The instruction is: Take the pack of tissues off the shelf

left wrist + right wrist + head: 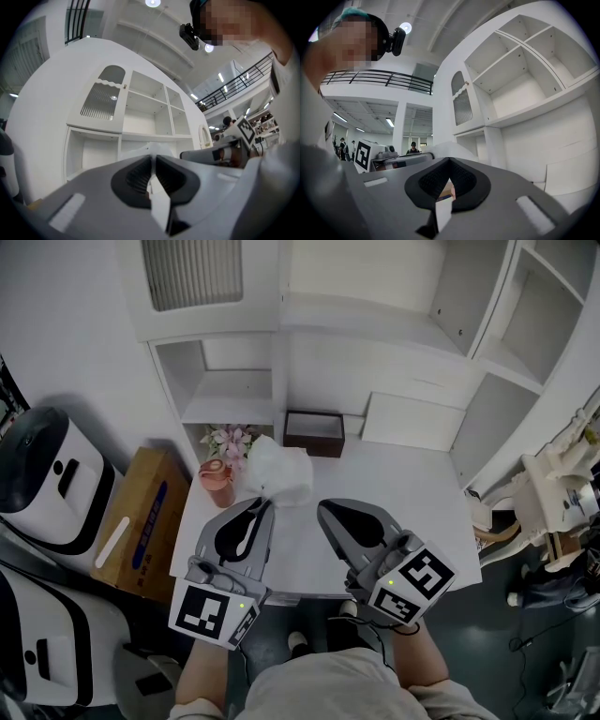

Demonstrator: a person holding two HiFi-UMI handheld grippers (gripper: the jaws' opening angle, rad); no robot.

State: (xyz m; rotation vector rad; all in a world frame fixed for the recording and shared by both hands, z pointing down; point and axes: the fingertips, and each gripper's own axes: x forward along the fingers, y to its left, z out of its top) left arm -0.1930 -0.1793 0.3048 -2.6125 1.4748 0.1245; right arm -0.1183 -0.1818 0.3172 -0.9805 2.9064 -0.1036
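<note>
L gripper [265, 505] jaws nipped shut on pack [279, 472] edge, over table [403, 486]. R gripper [324, 509] jaws closed, empty, just beside.

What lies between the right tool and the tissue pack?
Nothing: only a bare strip of white table separates the right tool from the tissue pack, as the head view shows.

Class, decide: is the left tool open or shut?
Shut: on the left tool the jaws touch at their tips, leaving no gap.
</note>
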